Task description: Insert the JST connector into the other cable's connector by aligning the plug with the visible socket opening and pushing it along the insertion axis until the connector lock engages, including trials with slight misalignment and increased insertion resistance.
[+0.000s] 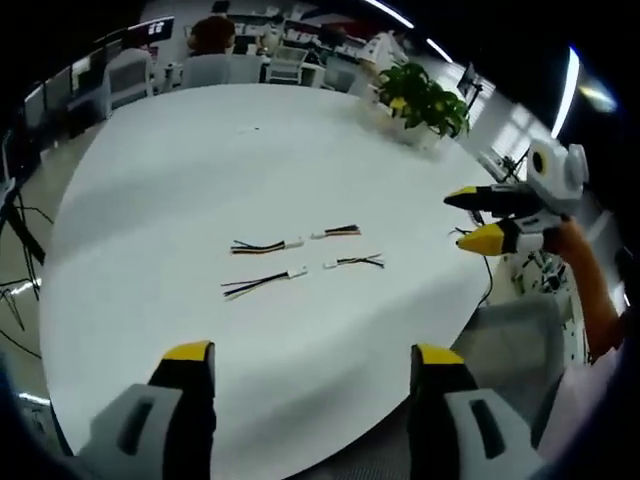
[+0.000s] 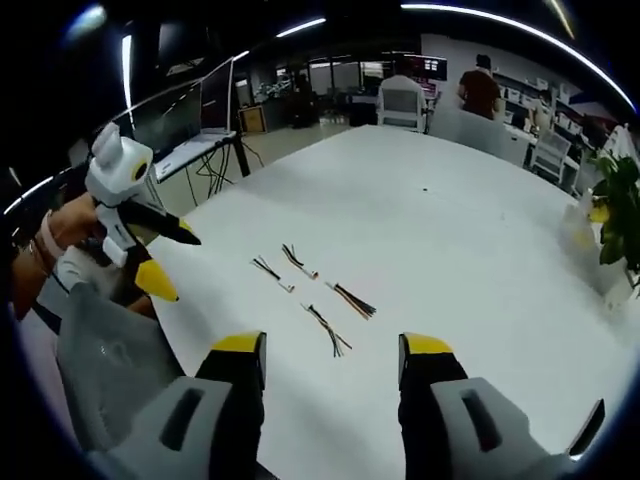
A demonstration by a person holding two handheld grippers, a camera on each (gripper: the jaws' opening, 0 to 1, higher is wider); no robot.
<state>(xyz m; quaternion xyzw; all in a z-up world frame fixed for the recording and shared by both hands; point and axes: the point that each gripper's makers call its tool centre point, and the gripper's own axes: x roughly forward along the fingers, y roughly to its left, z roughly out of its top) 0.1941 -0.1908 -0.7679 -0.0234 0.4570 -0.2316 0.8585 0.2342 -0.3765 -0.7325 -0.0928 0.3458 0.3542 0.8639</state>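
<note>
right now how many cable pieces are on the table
4, in two facing pairs mid-table: far-left cable, far-right cable, near-left cable, near-right cable. None looks hidden.

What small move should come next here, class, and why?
Probably lower the left gripper toward the nearest cable on its side and close on it near its white connector. Both grippers hang open above the white table holding nothing, and all four short cables lie untouched in two facing pairs, so nothing can be aligned until a cable is picked up. The right gripper could then take the facing cable.
</note>
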